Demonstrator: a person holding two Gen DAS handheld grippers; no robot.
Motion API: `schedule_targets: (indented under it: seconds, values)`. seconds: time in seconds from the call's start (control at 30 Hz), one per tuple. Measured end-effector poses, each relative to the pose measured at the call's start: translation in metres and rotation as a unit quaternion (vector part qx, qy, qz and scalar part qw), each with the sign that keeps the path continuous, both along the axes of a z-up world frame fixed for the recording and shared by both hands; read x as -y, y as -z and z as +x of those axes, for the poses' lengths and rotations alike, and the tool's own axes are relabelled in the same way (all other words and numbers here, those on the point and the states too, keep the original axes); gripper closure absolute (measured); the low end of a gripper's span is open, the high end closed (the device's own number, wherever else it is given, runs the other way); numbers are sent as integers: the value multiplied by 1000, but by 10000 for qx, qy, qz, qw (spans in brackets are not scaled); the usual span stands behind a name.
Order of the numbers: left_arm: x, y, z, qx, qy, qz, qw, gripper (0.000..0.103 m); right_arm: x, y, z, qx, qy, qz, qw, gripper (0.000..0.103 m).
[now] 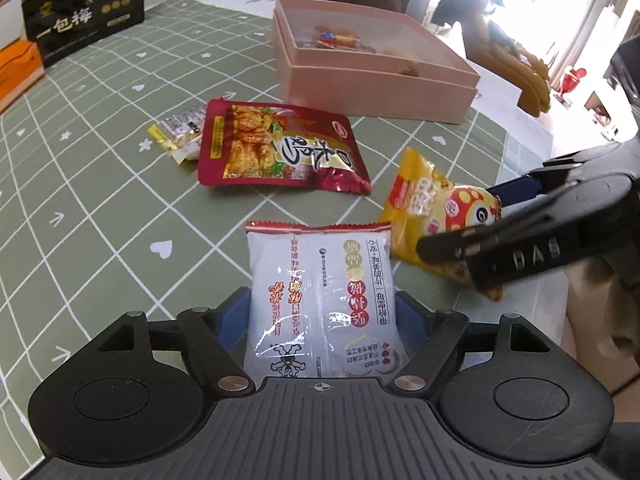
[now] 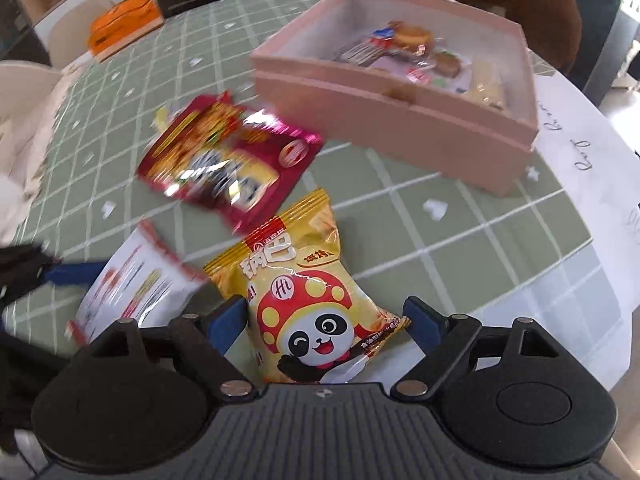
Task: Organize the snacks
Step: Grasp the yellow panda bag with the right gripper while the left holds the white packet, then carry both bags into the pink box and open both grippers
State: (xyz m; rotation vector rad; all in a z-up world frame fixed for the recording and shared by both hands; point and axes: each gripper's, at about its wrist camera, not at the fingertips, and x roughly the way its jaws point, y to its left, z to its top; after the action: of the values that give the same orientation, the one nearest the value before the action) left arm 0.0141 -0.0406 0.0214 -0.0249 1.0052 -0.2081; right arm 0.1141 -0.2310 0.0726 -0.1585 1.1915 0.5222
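Where the table's near edge runs: two packets lie side by side, each between a gripper's blue pads.
Left gripper point(image 1: 323, 312): its jaws flank the white packet point(image 1: 320, 292), pads at the packet's sides; whether they press on it I cannot tell.
Right gripper point(image 2: 326, 322): jaws stand wide around the yellow panda packet point(image 2: 308, 304), which lies flat on the cloth; the right pad is clear of the wrapper, the left pad just beside it.
White packet and yellow packet: neighbours, the yellow one overlapping the white one's corner in the right wrist view.
Red pouch point(image 1: 276, 148): flat on the green checked tablecloth point(image 1: 100, 200), farther in from the near edge, towards the table's middle.
Small wrapped sweets point(image 1: 180, 132): touching the red pouch's left side.
Pink box point(image 1: 380, 84): open-topped, beyond the pouch near the table's far right edge, with several small snacks inside.
Black gift box point(image 1: 80, 12): upright at the far left corner.
Orange box point(image 1: 18, 72): just beside the black one, at the left edge.
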Motion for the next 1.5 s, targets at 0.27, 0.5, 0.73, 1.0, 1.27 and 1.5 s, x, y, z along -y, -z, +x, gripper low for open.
schedule_targets:
  seconds: [0.27,0.5,0.73,1.0,1.27,1.5]
  values:
    - [0,0,-2,77,-77,-13,9999,21,1,-6,-15,130,201,-19,9997,21]
    - [-3,-27,7,568,-241,-406,9973,21,23,-31,-8,226,521,326,9979,45]
    - [-18,-51,35,582,-536,-599,9951,21,34,-46,9,286,511,516,9970,52]
    - [-27,-28,21,28,-660,-522,9965,21,20,-30,3,431,-406,105,9982,18]
    - [-29,-17,12,-175,-716,-420,9964,21,-21,-10,-9,890,-1482,-527,9835,17]
    - [-28,-14,12,-209,-689,-440,9964,21,-27,-2,1,569,-1341,-462,9883,33]
